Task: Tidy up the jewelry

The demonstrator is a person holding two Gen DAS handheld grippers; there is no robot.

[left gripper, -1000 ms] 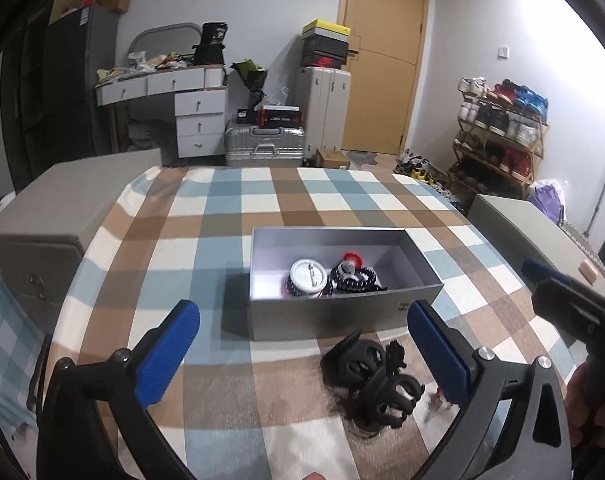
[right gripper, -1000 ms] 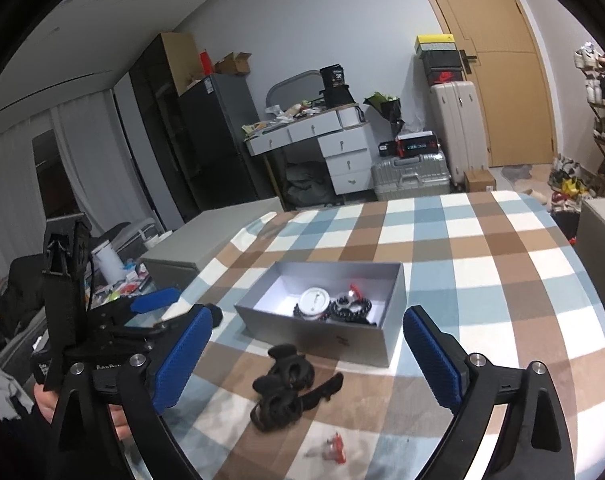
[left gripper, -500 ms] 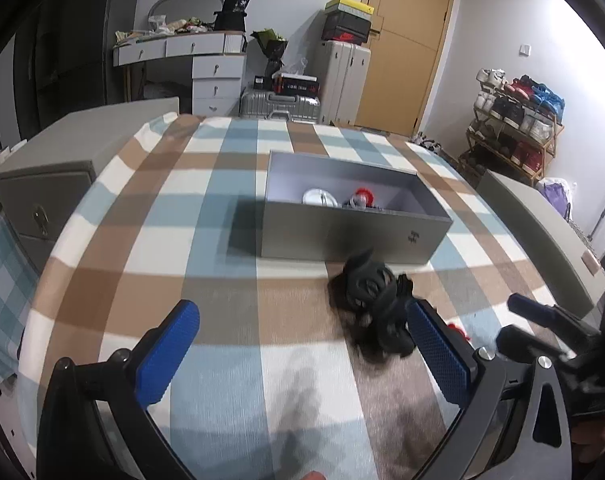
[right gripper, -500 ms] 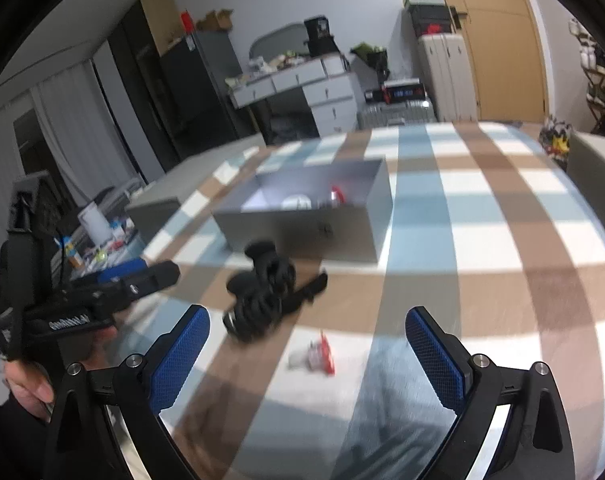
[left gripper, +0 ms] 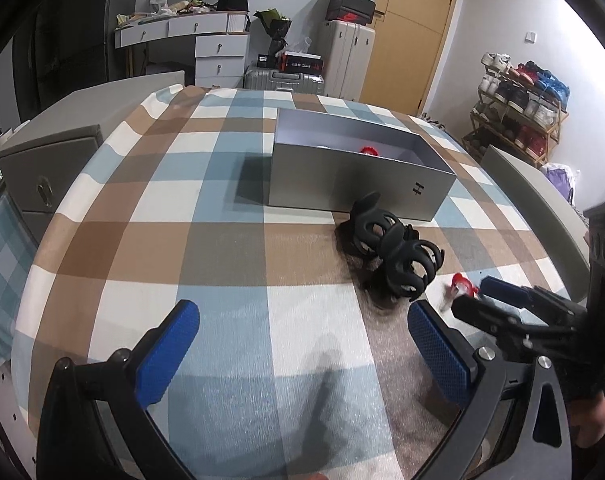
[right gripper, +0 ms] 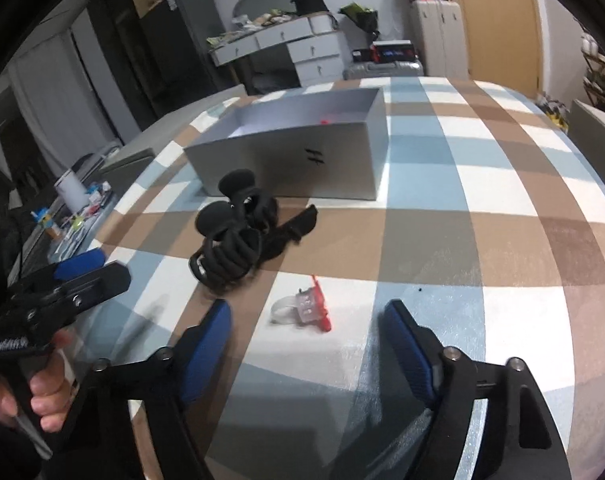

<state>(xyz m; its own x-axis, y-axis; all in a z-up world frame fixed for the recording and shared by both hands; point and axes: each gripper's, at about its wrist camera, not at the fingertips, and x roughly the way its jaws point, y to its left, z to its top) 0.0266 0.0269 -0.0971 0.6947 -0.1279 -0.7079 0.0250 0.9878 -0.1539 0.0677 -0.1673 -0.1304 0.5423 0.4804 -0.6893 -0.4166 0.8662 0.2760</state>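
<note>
One grey box [right gripper: 294, 152], "H"-like mark

This is a room in a home, like a bedroom. A white desk [left gripper: 206, 36] with drawers stands by the wall, suitcases [left gripper: 348, 62] wait near a wooden door [left gripper: 414, 28], and a rack of shoes [left gripper: 518, 108] sits at the side.

Closing right hand-held gripper [right gripper: 306, 340], clear ring [right gripper: 298, 311]
</note>
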